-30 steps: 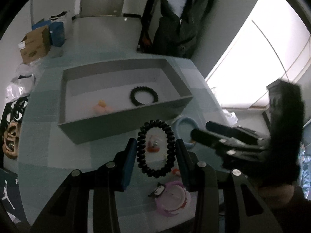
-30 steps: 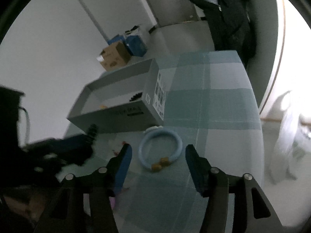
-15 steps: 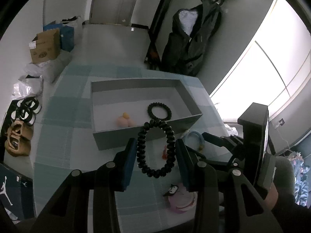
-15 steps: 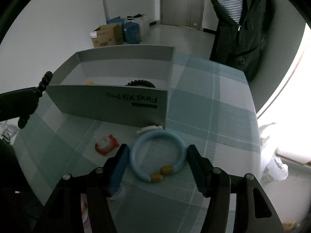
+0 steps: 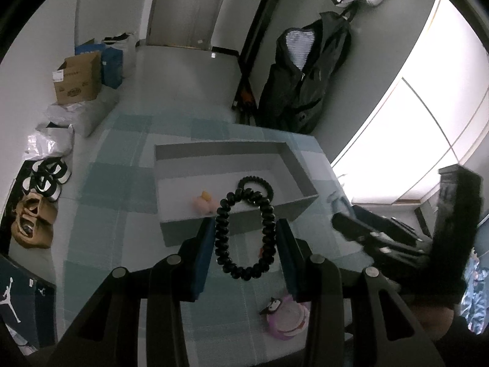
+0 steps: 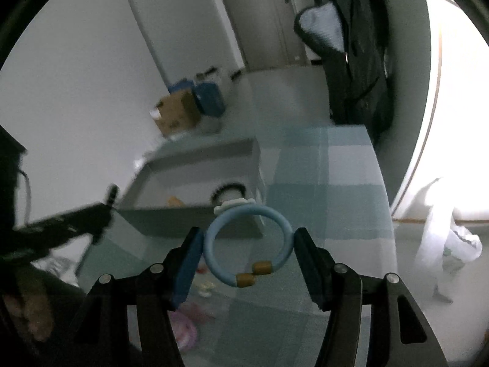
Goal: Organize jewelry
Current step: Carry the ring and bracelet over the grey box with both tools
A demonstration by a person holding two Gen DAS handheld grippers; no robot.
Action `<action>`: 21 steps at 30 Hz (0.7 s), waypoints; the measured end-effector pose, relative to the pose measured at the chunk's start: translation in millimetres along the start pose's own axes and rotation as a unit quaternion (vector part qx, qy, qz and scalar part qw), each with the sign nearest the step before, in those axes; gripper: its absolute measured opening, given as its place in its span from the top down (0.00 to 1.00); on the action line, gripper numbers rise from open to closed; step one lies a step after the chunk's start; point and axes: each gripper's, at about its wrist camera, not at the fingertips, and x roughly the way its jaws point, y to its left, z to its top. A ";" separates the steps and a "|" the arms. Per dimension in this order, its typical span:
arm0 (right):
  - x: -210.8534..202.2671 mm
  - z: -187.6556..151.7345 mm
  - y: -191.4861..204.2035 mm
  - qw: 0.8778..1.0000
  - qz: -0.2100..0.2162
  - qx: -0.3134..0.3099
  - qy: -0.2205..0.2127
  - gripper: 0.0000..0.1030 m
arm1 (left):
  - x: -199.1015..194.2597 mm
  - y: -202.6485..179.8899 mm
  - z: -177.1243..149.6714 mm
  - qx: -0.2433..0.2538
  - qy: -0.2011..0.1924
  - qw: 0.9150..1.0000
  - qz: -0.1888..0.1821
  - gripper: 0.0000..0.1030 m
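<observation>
Left wrist view: my left gripper (image 5: pixel 244 244) is clamped on a black coiled bracelet (image 5: pixel 244 235), its blue pads (image 5: pixel 204 253) pressing the loop from both sides so that it stands as a tall oval between them, lifted clear of the checked tablecloth (image 5: pixel 116 229). Just beyond the bracelet, toward twelve o'clock, sits the grey box (image 5: pixel 232 180), open at the top. Inside it lie a second black coiled bracelet (image 5: pixel 256 185) and, at about nine o'clock from that one, a small pink and yellow piece (image 5: pixel 202 202). Down at five o'clock from my left gripper a pink round item with a dark owl-like figure (image 5: pixel 285 313) lies on the cloth. At three o'clock I see my right gripper (image 5: pixel 360 229) from the side, dark and slightly blurred, held by a hand (image 5: pixel 434 318) low at the edge. Right wrist view: my right gripper (image 6: pixel 248 244) holds a light blue ring bracelet (image 6: pixel 247 244) with two brown beads (image 6: pixel 253 272) at its lower edge; both pads touch the ring's rim, and a white clip-like piece (image 6: pixel 233 205) sits at its top. This picture is blurred. Behind the ring, at eleven o'clock, is the grey box (image 6: pixel 195 171), and my left gripper (image 6: pixel 101 211) reaches in from nine o'clock with the black coiled bracelet (image 6: pixel 111 195) sticking up from it.
</observation>
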 end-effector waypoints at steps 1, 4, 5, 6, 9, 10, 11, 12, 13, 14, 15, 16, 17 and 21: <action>-5.3 4.2 1.0 1.000 0.009 0.003 -0.010 0.42 | -0.3 -0.3 1.6 0.000 -0.001 1.000 0.001 0.66; -13.7 18.9 7.2 0.999 0.035 0.011 -0.021 0.41 | -0.6 -1.1 9.3 0.003 -0.006 1.000 0.006 0.66; -15.0 24.6 9.6 0.999 0.043 0.012 -0.023 0.41 | -0.7 -0.8 12.6 0.002 -0.007 1.000 0.005 0.66; -15.3 30.6 12.7 0.998 0.053 0.011 -0.024 0.41 | -0.6 -0.1 16.1 -0.001 -0.009 1.000 0.004 0.66; -12.3 43.8 18.5 0.997 0.071 0.005 -0.022 0.42 | 1.5 3.2 25.6 -0.009 -0.008 1.000 -0.002 0.66; -9.7 49.8 21.0 0.997 0.078 0.003 -0.021 0.42 | 2.7 3.5 26.6 -0.012 -0.007 1.000 -0.006 0.66; -8.2 53.0 21.4 0.996 0.084 0.004 -0.019 0.41 | 4.1 4.4 28.4 -0.015 -0.005 1.000 -0.010 0.66; -5.0 57.7 22.4 0.996 0.093 0.004 -0.017 0.41 | 6.2 6.5 31.0 -0.018 -0.003 1.000 -0.012 0.66; -3.2 60.4 23.2 0.995 0.097 0.003 -0.016 0.41 | 7.5 7.0 32.2 -0.018 -0.002 1.000 -0.011 0.66; -0.4 64.4 24.8 0.995 0.101 -0.001 -0.015 0.42 | 10.0 8.5 34.1 -0.018 0.000 1.000 -0.008 0.66; 1.8 67.3 26.1 0.995 0.102 -0.005 -0.015 0.42 | 11.9 8.5 35.3 -0.018 0.001 1.000 -0.007 0.66; 5.5 71.0 27.1 0.994 0.104 -0.010 -0.014 0.41 | 14.3 9.6 36.8 -0.018 0.002 1.000 -0.003 0.66; 10.4 74.4 27.7 0.994 0.107 -0.015 -0.011 0.42 | 15.7 8.5 38.1 -0.017 0.003 1.000 0.000 0.66; 29.6 82.3 27.9 0.993 0.120 -0.020 0.008 0.41 | 24.5 11.5 45.7 -0.012 0.011 1.000 0.000 0.66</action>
